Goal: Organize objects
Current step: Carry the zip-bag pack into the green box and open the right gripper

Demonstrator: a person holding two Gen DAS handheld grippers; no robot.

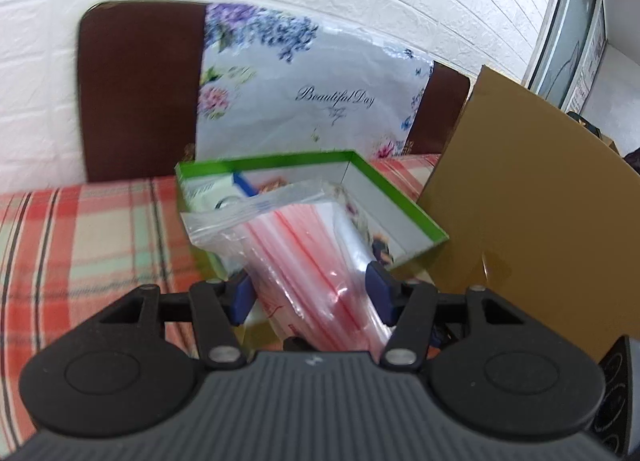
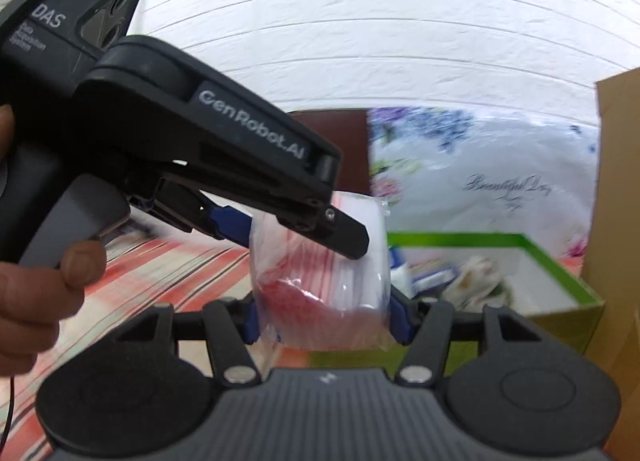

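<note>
A pack of clear zip bags (image 1: 304, 245) with red seal stripes is held in the air by both grippers. My left gripper (image 1: 312, 287) is shut on it, and its blue pads (image 1: 242, 295) press the pack's sides. In the right wrist view the same pack (image 2: 360, 261) sits between the pads of my right gripper (image 2: 326, 321), which is shut on its lower end. My left gripper (image 2: 304, 237) clamps it from the upper left, held by a person's hand (image 2: 40, 281). Just beyond stands an open green-rimmed box (image 1: 264, 159) holding small items.
A plaid cloth (image 1: 80, 241) covers the table. A tall brown cardboard sheet (image 1: 520, 221) stands right of the box (image 2: 560, 257). A floral plastic bag (image 1: 312, 101) leans on dark brown chair backs (image 1: 136, 93) before a white brick wall. A black round object (image 1: 616, 381) sits at the lower right.
</note>
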